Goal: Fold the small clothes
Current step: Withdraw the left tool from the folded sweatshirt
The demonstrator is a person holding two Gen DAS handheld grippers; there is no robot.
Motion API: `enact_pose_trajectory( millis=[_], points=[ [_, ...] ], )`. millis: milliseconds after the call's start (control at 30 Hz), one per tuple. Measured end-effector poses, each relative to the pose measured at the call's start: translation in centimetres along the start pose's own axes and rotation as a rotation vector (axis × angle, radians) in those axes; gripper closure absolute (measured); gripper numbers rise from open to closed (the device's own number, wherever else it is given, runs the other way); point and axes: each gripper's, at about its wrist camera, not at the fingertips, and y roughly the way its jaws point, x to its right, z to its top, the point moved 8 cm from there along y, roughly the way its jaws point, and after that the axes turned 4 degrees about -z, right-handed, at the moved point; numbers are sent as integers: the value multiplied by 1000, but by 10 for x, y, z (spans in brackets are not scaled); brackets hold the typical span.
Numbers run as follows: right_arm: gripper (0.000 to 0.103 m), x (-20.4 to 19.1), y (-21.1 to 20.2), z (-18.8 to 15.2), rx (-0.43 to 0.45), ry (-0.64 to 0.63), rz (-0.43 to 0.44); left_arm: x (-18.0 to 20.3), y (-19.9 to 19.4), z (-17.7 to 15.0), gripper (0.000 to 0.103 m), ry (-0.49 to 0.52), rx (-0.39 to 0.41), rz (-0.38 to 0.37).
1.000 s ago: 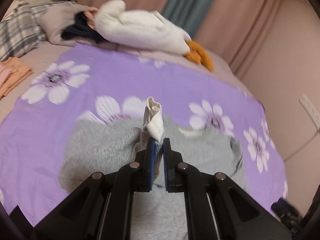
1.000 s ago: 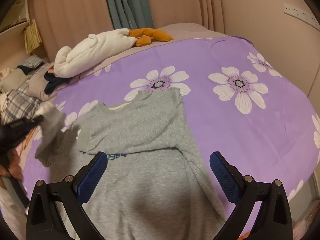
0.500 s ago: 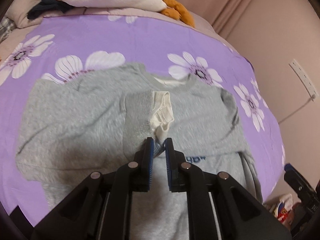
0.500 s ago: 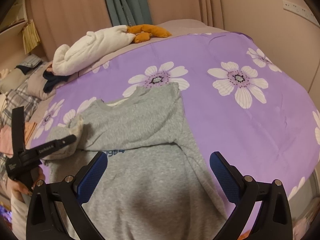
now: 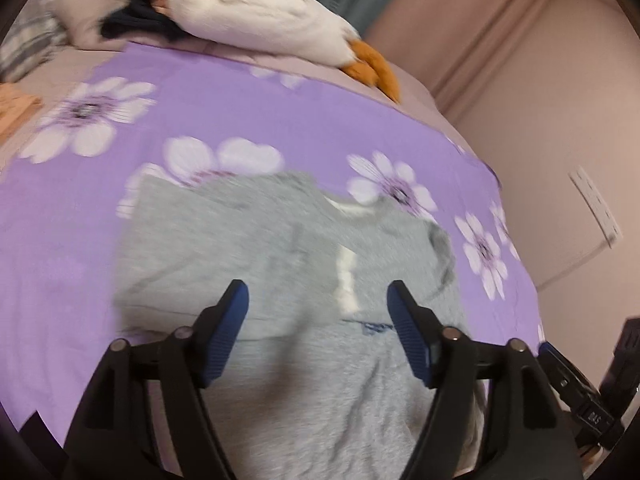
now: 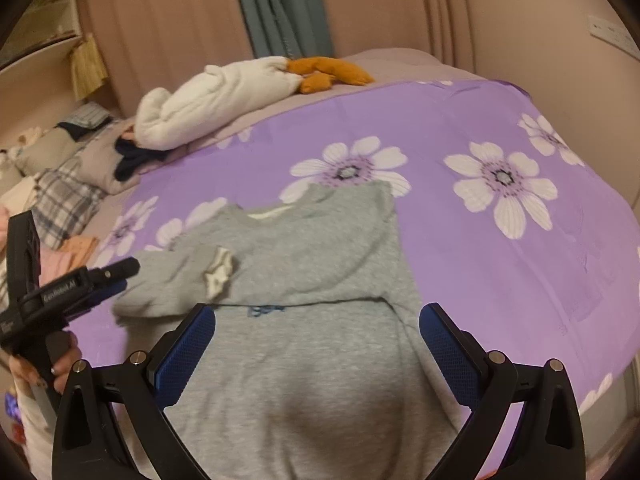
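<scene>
A grey sweatshirt (image 6: 312, 264) lies flat on the purple flowered bedspread (image 6: 500, 264); it also shows in the left wrist view (image 5: 280, 248). Both sleeves are folded in across its chest. The left sleeve's white-lined cuff (image 6: 219, 271) rests on the chest, seen blurred in the left wrist view (image 5: 346, 280). My left gripper (image 5: 318, 300) is open and empty just above the sweatshirt; it also shows in the right wrist view (image 6: 116, 276) beside the folded sleeve. My right gripper (image 6: 316, 322) is open and empty above the sweatshirt's lower body.
A white plush toy (image 6: 216, 96) with orange feet (image 6: 332, 72) lies at the far bed edge. Pillows and a plaid cloth (image 6: 64, 200) pile at the left, with orange folded clothes (image 6: 78, 248) nearby. A wall stands close on the right.
My left gripper has opened and let go of the sleeve cuff, which now lies on the sweatshirt's chest. The left gripper has drawn back. The right gripper has barely moved.
</scene>
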Motion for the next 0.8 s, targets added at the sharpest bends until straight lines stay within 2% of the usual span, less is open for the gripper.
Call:
enact_pose_trajectory(
  millis=[133,200,233,400,467,600,700,800],
  points=[
    [2,-12,-12,8,18,-48,-8,-27,-29,7,22,-34,42,123],
    [2,-22,-20,14,32,-76,12,-41,-45,8,21,-49,58,211],
    [2,-26,-22,15,36,-86,19,-47,-53,9,21,-58,72,231],
    [2,-58,-41,31,79,-160,102,-66,-86,10,16,-105,124,248],
    [2,-74,-41,36,68,-174,161,-74,-96,11,16,-126,146,256],
    [2,-116,-45,47,31,-193,338,-88,-105,10,17,-157,162,272],
    [2,-141,-40,53,15,-212,390,-97,-106,7,17,-176,156,281],
    [2,-160,-18,56,-23,-220,399,-105,-105,3,18,-185,151,292]
  ],
)
